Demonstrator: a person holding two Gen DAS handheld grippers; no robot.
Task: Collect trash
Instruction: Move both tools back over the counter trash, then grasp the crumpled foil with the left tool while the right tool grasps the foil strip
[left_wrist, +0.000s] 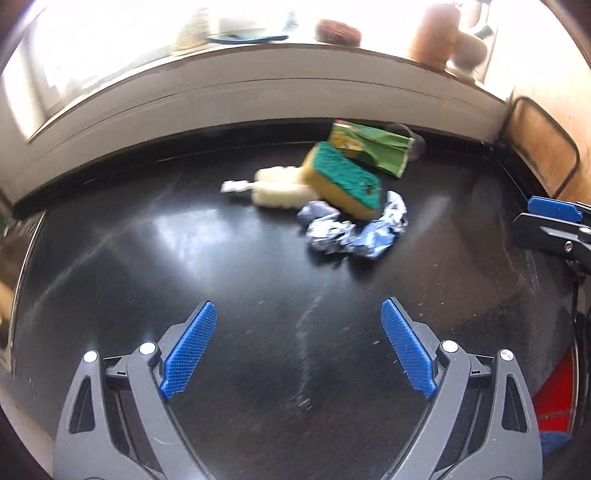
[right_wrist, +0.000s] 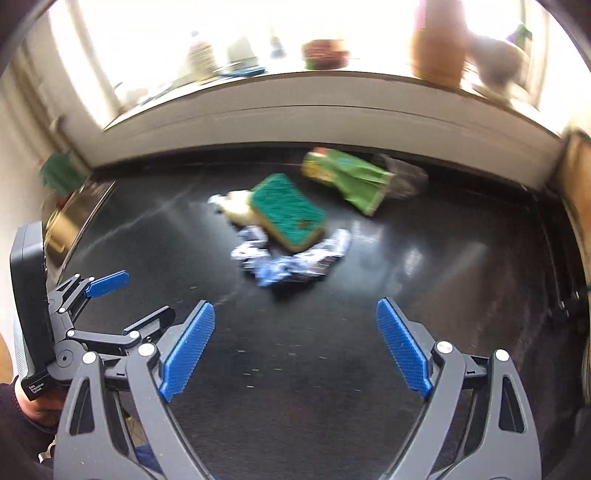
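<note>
A pile of trash lies on the black table (left_wrist: 184, 266) near its far edge. A yellow sponge with a green top (left_wrist: 341, 181) (right_wrist: 290, 214) rests tilted on crumpled blue-silver foil (left_wrist: 354, 230) (right_wrist: 291, 262). A white fluffy item (left_wrist: 275, 188) (right_wrist: 240, 206) lies to its left. A green packet (left_wrist: 373, 149) (right_wrist: 347, 177) lies behind, with clear plastic (right_wrist: 404, 179) beside it. My left gripper (left_wrist: 299, 314) is open and empty, well short of the pile. My right gripper (right_wrist: 295, 314) is open and empty too. It shows at the right edge of the left wrist view (left_wrist: 554, 221); the left gripper shows at the left of the right wrist view (right_wrist: 107, 284).
A white windowsill (left_wrist: 258, 92) runs behind the table, with a brown pot (left_wrist: 436, 33), a bowl (left_wrist: 338, 31) and bottles on it. A wooden panel with a dark frame (left_wrist: 543, 147) stands at the right. Something red (left_wrist: 554, 398) lies below the table's right edge.
</note>
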